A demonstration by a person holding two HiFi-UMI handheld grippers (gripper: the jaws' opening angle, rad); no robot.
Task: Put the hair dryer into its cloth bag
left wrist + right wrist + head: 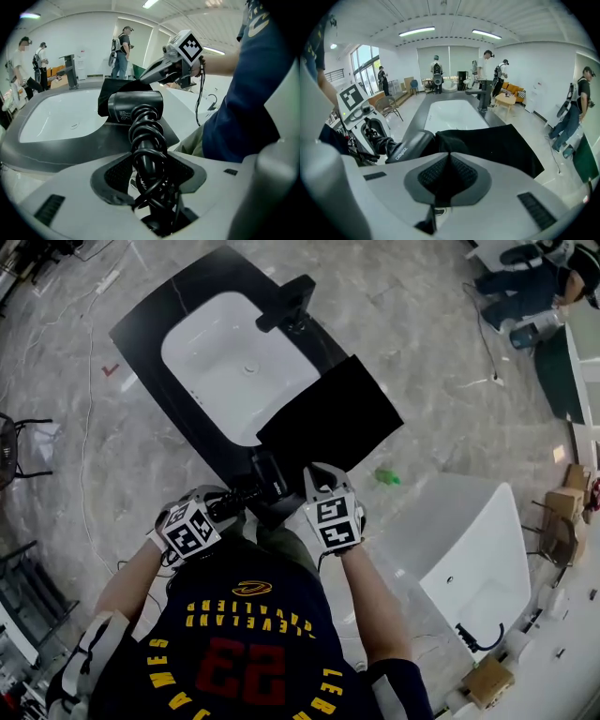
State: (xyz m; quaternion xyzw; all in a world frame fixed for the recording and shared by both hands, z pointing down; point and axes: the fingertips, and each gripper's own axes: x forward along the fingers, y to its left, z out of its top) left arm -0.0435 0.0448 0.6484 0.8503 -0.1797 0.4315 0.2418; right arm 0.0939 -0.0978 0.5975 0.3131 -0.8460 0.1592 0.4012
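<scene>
cloth bag (330, 413): on sink (150, 317) rim, right | hair dryer (267, 480): just before cloth bag | faucet (286, 304): behind sink

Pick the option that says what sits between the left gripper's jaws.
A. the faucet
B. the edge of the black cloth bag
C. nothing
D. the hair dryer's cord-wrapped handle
D: the left gripper view shows the handle of the hair dryer, with its cord coiled round it, between the jaws of the left gripper. The right gripper pinches the cloth bag.

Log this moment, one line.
left tool: shut on hair dryer | right tool: shut on cloth bag | dryer nose at bag mouth
</scene>
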